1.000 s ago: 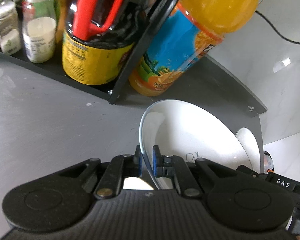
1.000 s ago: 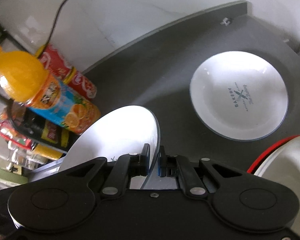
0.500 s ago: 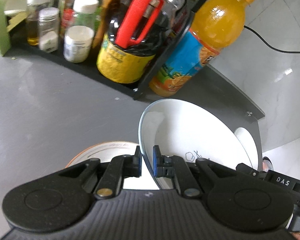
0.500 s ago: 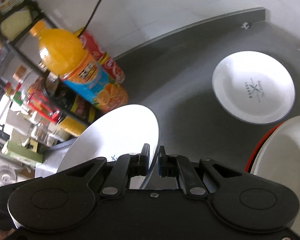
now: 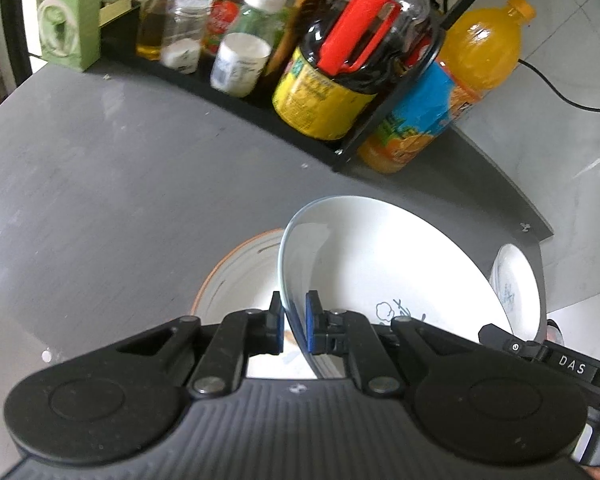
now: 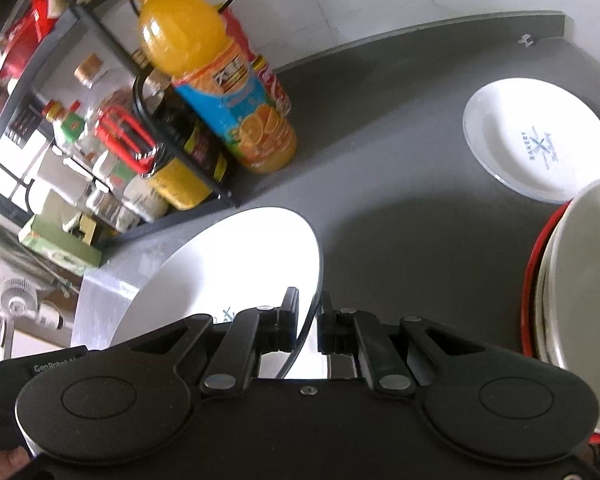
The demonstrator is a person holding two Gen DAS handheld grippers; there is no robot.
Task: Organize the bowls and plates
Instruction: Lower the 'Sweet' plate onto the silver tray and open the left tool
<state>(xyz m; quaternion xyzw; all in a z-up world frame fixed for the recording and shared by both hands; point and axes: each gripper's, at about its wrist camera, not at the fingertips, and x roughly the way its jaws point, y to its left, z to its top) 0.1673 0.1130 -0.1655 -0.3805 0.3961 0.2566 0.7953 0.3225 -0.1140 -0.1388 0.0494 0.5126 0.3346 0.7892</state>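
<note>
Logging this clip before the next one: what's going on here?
A person is sorting dishes on a grey countertop with two handheld grippers. Both the left gripper and the right gripper are clamped on opposite rim edges of one white plate, held tilted above the surface. Under it, in the left wrist view, sits an orange-rimmed plate. A second white plate lies flat farther off, and a stack of bowls is at the right.

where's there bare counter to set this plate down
Bare grey counter lies wide in front of the black rack, left of the orange-rimmed plate. Another bare stretch runs between the juice bottle and the bakery plate. It is crowded by the red-rimmed stack.
</note>
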